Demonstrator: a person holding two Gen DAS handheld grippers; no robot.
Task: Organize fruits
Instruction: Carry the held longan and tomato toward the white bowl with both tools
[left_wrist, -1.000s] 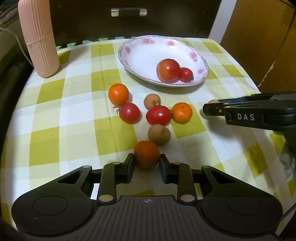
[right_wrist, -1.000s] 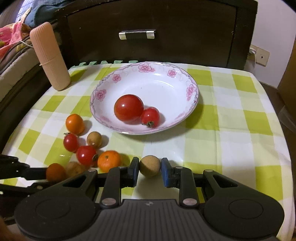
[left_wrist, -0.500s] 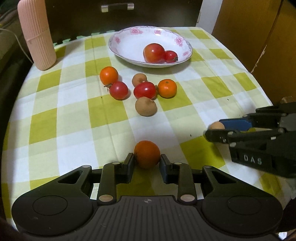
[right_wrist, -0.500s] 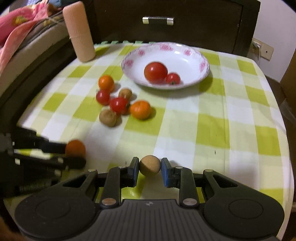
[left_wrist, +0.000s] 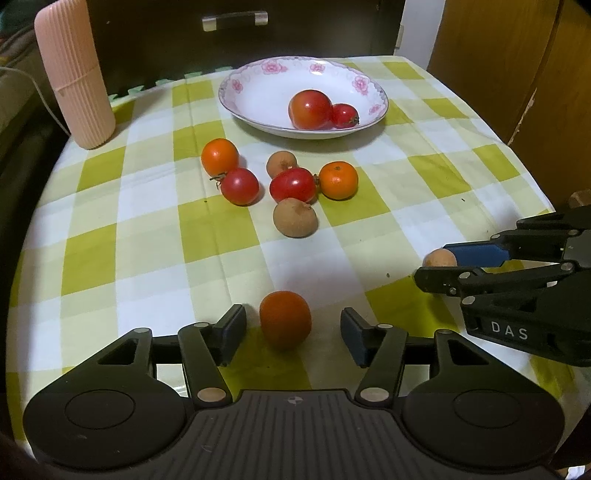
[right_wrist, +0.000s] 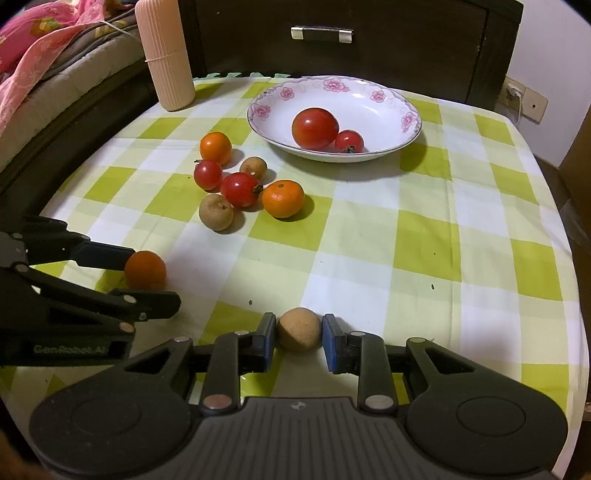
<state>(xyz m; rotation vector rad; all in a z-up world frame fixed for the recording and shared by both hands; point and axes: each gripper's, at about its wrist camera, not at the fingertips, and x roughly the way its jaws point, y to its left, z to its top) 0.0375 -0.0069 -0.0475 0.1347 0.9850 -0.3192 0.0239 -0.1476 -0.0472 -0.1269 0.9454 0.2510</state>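
Observation:
My left gripper (left_wrist: 291, 334) is open, with an orange tangerine (left_wrist: 284, 319) lying on the cloth between its spread fingers, touching neither. It also shows in the right wrist view (right_wrist: 144, 269). My right gripper (right_wrist: 299, 338) is shut on a small tan longan (right_wrist: 298, 328), low near the table's front; it also shows in the left wrist view (left_wrist: 439, 257). A floral white plate (right_wrist: 369, 103) at the back holds a large tomato (right_wrist: 314, 128) and a small one (right_wrist: 349, 141). Several loose fruits cluster mid-table: tangerines (right_wrist: 283, 198), tomatoes (right_wrist: 240, 189), longans (right_wrist: 216, 211).
A ribbed pink cylinder (right_wrist: 164, 55) stands at the back left. A dark drawer cabinet (right_wrist: 321, 33) is behind the table. The yellow-checked cloth (right_wrist: 406, 240) covers a rounded table. Bedding (right_wrist: 44, 66) lies on the left, wooden panels (left_wrist: 517, 55) on the right.
My left gripper has opened and let the orange tangerine go onto the cloth at the front. My right gripper still holds the longan and has moved slightly.

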